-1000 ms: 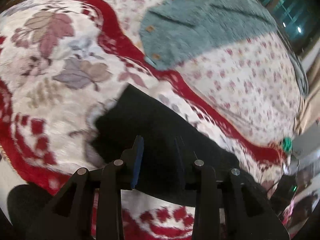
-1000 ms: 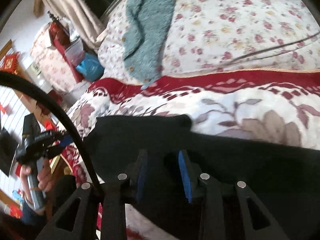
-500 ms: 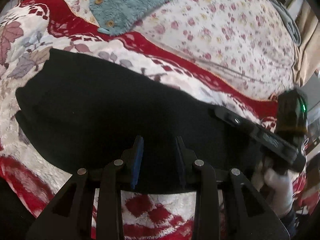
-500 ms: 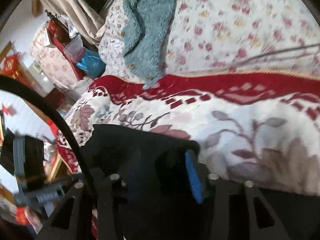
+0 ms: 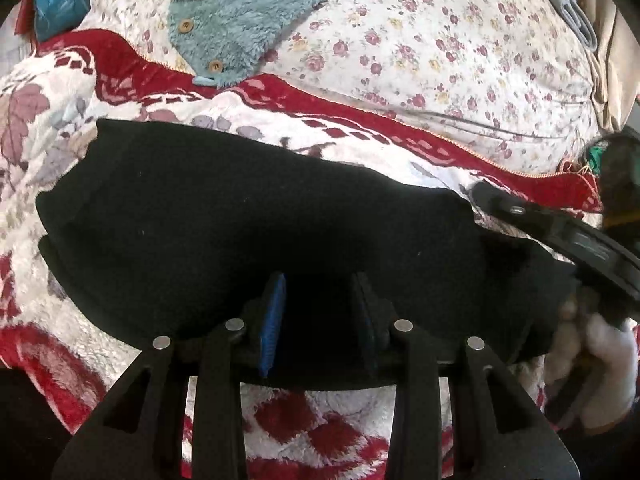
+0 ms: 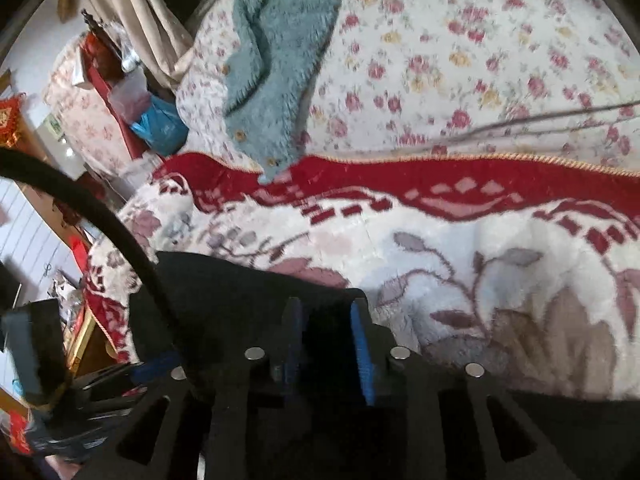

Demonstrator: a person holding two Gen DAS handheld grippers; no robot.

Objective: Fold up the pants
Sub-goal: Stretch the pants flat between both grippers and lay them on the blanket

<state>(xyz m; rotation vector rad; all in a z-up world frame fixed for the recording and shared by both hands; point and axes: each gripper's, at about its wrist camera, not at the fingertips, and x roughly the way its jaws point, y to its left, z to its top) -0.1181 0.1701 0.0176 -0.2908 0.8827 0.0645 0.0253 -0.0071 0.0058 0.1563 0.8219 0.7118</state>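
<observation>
Across the blanket (image 5: 400, 152) — pants (image 5: 240, 220) lengthwise

Black pants (image 5: 256, 224) now spread wide across blanket, folded into long band; a second ago only small bunched corner showed. Left gripper (image 5: 318, 312) swung right along near edge, jaws just opening, fabric between. Right gripper (image 6: 326, 344) shifted to pants' right end, jaws reopening after brief squeeze, cloth between.
</observation>
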